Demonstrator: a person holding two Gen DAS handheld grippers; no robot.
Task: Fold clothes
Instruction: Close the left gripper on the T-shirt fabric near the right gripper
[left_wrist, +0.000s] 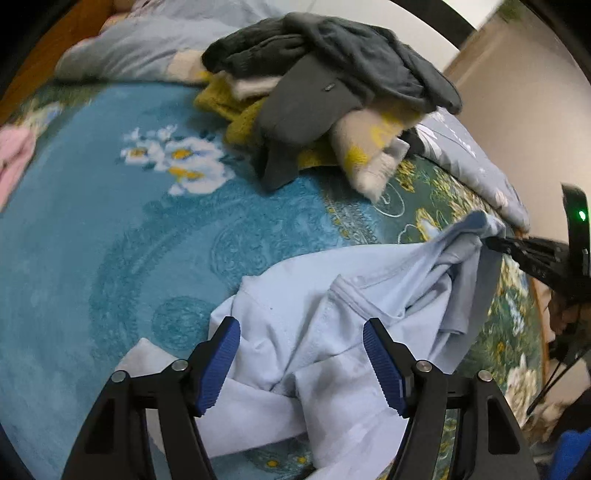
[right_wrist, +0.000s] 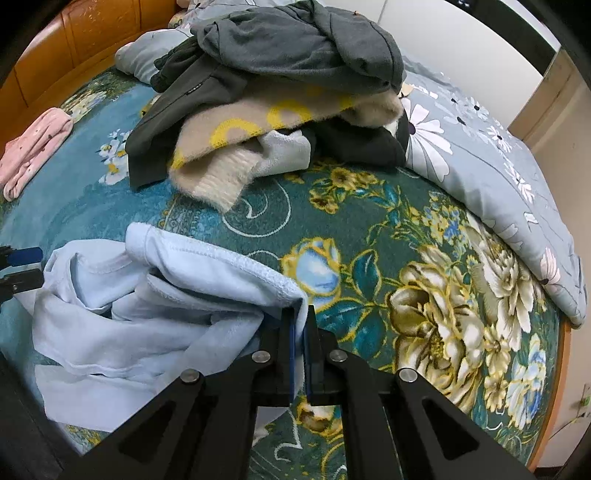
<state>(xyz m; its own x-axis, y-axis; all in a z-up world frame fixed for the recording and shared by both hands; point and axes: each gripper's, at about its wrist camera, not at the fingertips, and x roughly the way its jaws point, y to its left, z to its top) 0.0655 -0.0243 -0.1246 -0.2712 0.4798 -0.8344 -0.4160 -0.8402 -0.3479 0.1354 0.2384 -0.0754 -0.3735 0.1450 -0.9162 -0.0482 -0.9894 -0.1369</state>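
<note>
Left wrist view: my left tongs stand wide apart over the crumpled shirt on the bed. A clothes pile lies beyond.

Right wrist view: my right tongs are clamped on the shirt's hem, lifting that edge off the bed.

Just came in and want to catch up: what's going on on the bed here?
A person holding two grippers is working on a light blue garment lying crumpled on the floral blanket. The right gripper is shut on a hem edge of it, lifting that edge. The left gripper is open, its blue pads over the garment, gripping nothing. A pile of unfolded clothes sits behind, and a pink garment lies off to the left.
</note>
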